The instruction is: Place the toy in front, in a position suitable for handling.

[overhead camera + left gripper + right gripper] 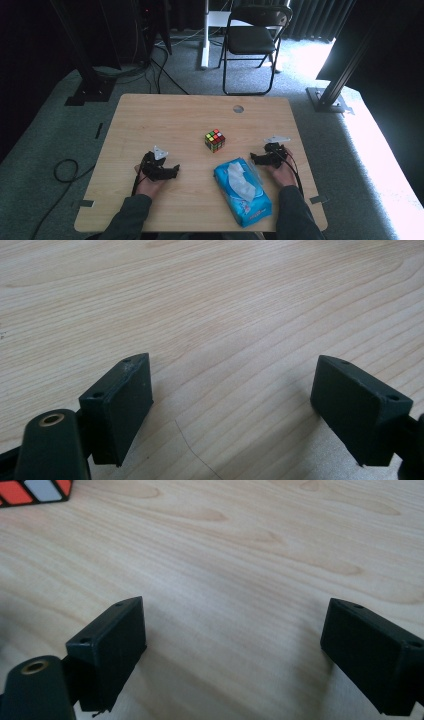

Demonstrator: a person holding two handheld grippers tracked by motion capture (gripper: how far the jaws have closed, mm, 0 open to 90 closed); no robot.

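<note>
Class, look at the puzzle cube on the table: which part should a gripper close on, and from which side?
Probably best: close on two opposite flat side faces of the puzzle cube, coming down from above. It sits flat on the table with open space all round, turned corner-on to the person, so the jaws should be turned to match. The right gripper, jaws open, is nearer.

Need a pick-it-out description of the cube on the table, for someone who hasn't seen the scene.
Start from the light wooden table with the round hole near its far edge. Just right of the table's middle, between the left gripper and right gripper and beyond the blue wipes pack, sits the puzzle cube. It is the only small blocky thing there, with black-edged squares of several bright colours.
</note>
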